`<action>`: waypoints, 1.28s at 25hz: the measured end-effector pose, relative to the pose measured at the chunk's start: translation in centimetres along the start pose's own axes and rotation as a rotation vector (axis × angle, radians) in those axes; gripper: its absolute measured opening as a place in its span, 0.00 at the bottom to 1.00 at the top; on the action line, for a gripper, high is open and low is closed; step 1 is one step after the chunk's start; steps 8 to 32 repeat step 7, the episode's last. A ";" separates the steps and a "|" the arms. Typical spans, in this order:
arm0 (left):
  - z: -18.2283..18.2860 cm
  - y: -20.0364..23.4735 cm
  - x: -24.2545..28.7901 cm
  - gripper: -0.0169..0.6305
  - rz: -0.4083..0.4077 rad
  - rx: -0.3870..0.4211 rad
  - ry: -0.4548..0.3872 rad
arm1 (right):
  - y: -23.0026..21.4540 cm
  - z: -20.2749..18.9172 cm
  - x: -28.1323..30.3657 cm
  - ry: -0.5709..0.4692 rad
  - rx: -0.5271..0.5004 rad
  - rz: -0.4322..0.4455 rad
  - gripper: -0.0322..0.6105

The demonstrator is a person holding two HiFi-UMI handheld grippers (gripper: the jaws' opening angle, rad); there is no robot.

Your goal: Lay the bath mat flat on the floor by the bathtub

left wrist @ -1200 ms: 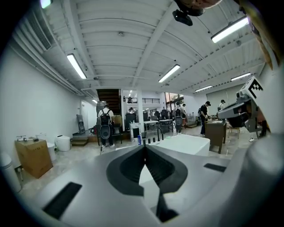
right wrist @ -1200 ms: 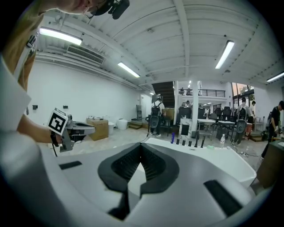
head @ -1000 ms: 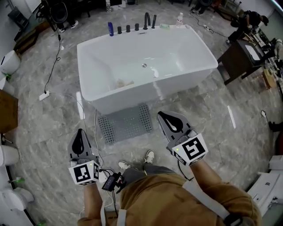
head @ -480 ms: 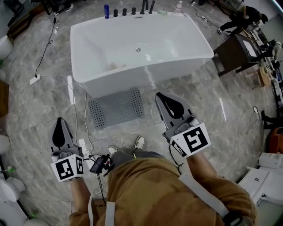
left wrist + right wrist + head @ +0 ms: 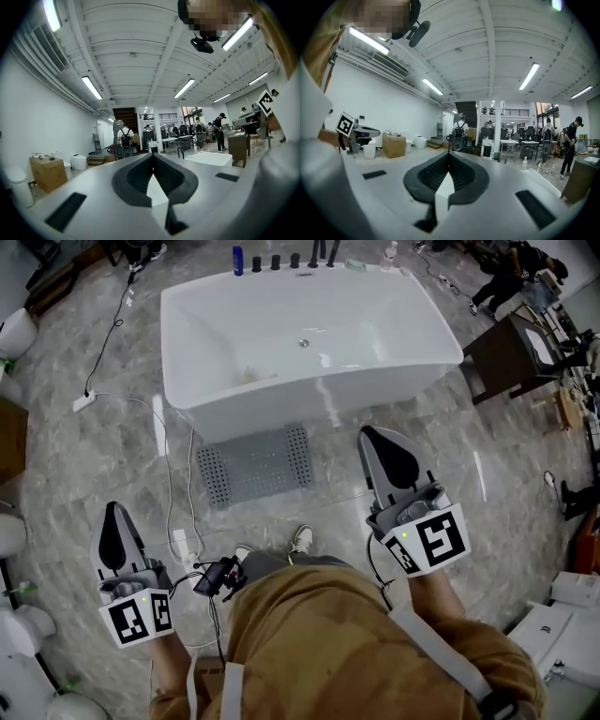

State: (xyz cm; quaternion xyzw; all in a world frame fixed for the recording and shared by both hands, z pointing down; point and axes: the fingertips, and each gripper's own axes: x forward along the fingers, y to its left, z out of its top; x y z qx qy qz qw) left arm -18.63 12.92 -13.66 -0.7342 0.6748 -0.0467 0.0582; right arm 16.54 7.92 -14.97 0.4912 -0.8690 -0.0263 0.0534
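Lying flat on the floor [image 5: 94,465] right beside the bathtub [image 5: 309,404] wall, the grey bath mat [image 5: 255,465] looks fully spread out, with the person's shoe [image 5: 300,538] near its lower edge. The left gripper [image 5: 112,508] and right gripper [image 5: 370,433] are both clamped fully closed with nothing in them. They're held out on either side of the person, clear of the mat.

From the head we look steeply down on the tub [image 5: 319,401] and mat [image 5: 255,465]. Our gripper views sit low, tilted up across the hall, sharing one backpack wearer [image 5: 124,138]; the left also shows the tub.
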 end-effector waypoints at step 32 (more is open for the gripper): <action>-0.5 0.1 -0.3 0.03 0.013 -0.010 0.007 | -0.2 0.2 0.3 -0.010 0.004 -0.002 0.06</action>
